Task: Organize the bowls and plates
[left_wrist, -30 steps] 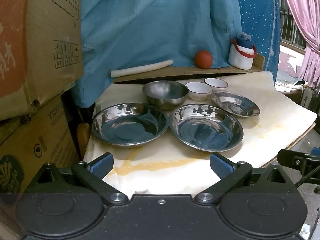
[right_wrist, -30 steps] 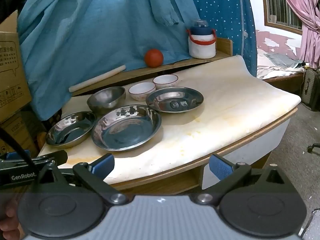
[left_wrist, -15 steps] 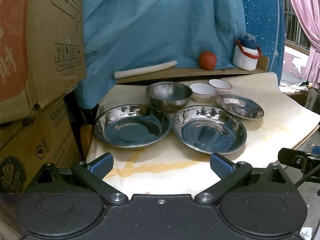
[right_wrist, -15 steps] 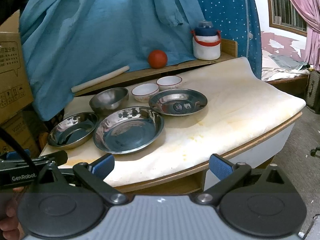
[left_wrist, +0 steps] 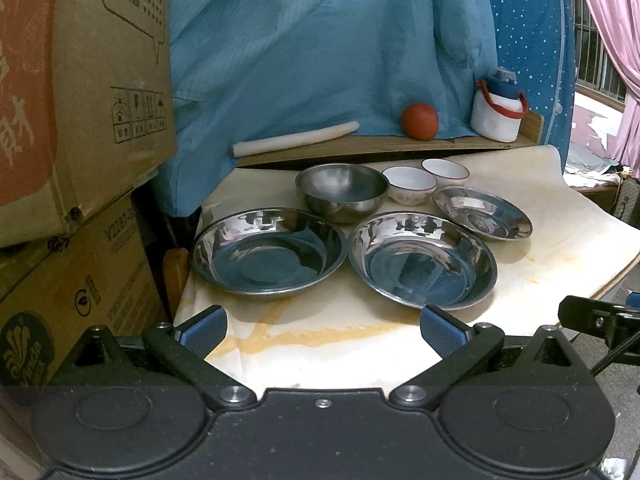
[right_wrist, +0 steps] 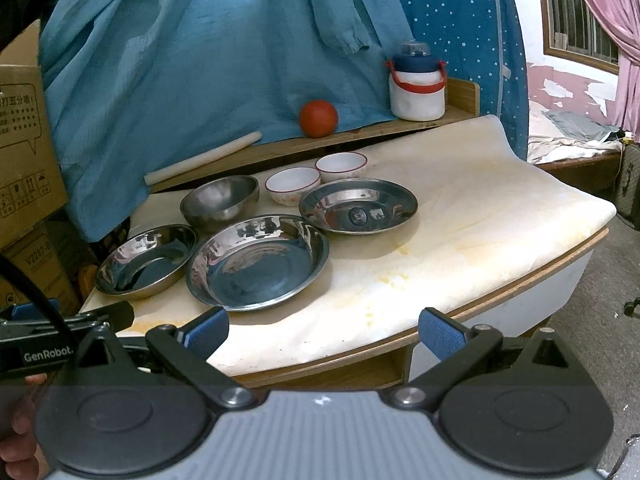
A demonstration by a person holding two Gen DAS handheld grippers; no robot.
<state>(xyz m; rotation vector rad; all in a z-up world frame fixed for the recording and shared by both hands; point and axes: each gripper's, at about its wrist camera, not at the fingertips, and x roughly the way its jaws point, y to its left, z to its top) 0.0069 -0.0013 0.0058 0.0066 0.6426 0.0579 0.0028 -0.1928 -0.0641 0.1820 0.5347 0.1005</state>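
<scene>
Plates ahead of both my claws: left claw wide and empty, big steel plate just beyond it; right claw wide too, second plate past its left finger. Rims nearly touch, so a sloppy pinch could shove one into its neighbour on the table.

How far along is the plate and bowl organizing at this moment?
Nothing looks done: three steel plates, the steel bowl and two white bowls all sit separately on the table. Nothing is in hand; the left tool and right tool are open and empty. All stacking remains.
</scene>
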